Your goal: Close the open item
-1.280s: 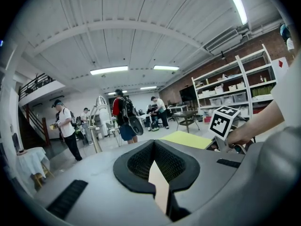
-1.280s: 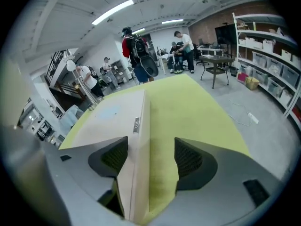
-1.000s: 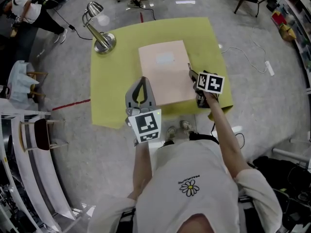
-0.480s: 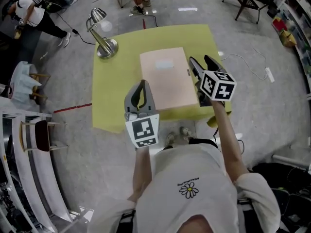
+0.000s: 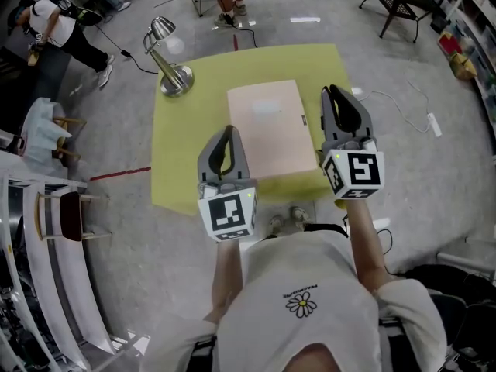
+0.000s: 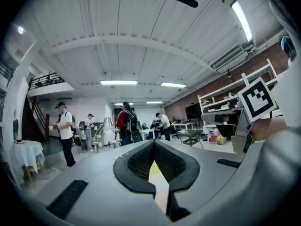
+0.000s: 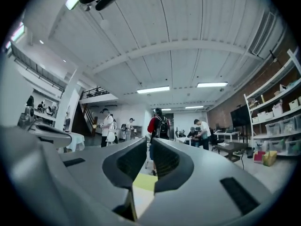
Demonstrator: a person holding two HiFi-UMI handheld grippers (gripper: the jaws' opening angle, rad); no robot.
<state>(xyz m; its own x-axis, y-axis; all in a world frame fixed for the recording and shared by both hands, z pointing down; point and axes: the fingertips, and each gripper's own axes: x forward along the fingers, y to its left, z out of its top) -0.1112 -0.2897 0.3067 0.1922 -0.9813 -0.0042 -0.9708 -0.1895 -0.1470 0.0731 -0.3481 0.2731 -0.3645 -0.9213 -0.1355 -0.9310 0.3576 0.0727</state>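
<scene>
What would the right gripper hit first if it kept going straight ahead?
Nothing close: the right gripper, its empty jaws closing, points out above the table. Far ahead stands a person in red, probably first, though distance is unclear.

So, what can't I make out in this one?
Head view: print on the label of the folder, too small.
Head view: folder's near left corner, behind the left tool.
Left gripper view: table, mostly hidden by that tool's own body.
</scene>
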